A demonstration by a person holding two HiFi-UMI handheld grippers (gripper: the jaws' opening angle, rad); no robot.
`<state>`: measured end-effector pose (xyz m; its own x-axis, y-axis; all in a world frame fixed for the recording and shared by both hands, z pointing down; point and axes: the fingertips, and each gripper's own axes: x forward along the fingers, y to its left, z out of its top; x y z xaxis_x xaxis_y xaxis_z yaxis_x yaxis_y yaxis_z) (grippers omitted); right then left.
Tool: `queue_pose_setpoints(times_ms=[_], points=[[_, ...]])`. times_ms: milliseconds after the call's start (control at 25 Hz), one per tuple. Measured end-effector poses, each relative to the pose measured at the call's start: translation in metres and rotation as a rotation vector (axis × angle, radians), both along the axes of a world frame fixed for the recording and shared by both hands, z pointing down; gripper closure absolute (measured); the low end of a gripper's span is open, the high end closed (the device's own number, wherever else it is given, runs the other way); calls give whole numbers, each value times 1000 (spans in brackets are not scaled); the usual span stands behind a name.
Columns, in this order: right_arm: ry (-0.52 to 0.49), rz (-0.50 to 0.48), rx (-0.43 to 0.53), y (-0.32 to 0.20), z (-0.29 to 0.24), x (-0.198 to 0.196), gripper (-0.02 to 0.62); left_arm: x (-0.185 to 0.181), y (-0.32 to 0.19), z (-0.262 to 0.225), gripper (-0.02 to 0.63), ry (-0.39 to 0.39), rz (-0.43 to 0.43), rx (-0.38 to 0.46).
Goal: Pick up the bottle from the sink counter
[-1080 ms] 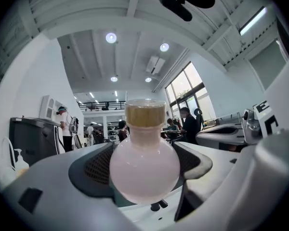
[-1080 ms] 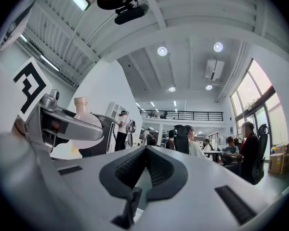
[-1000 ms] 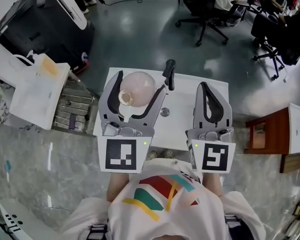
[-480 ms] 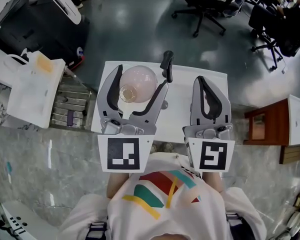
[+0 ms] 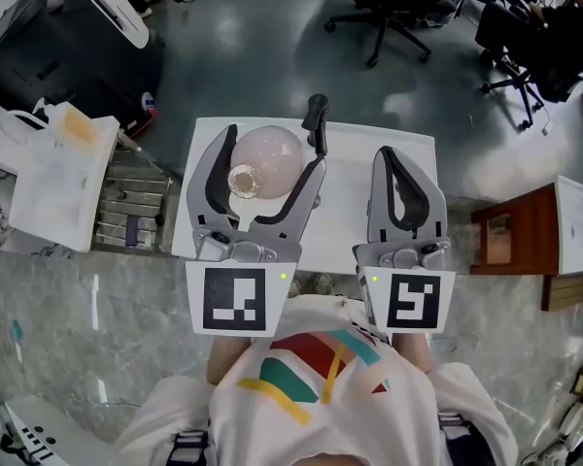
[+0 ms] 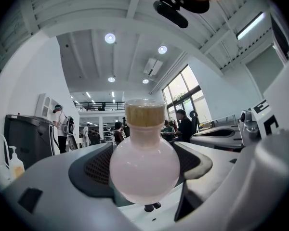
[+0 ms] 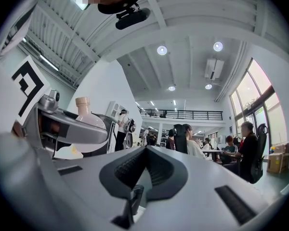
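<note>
Head view: left tongs (image 5: 271,151) pointing forward, clamping bottle (image 5: 264,163); right tongs (image 5: 389,155) alongside, closed, empty.

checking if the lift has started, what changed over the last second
Nothing was taken or let go. The sink counter and faucet drifted slightly up and left in the head view against the grippers. The left gripper stays shut on the bottle; the right gripper stays shut and empty.
</note>
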<state>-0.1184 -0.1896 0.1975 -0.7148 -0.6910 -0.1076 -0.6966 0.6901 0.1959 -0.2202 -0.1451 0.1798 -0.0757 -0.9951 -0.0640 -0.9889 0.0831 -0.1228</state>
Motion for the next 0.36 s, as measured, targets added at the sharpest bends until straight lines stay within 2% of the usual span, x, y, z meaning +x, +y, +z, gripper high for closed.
queue_pose_setpoints(times_ms=[360], points=[[2,15,-1,-1,0,15,584,9,1,-1,222,-18,-8,1]])
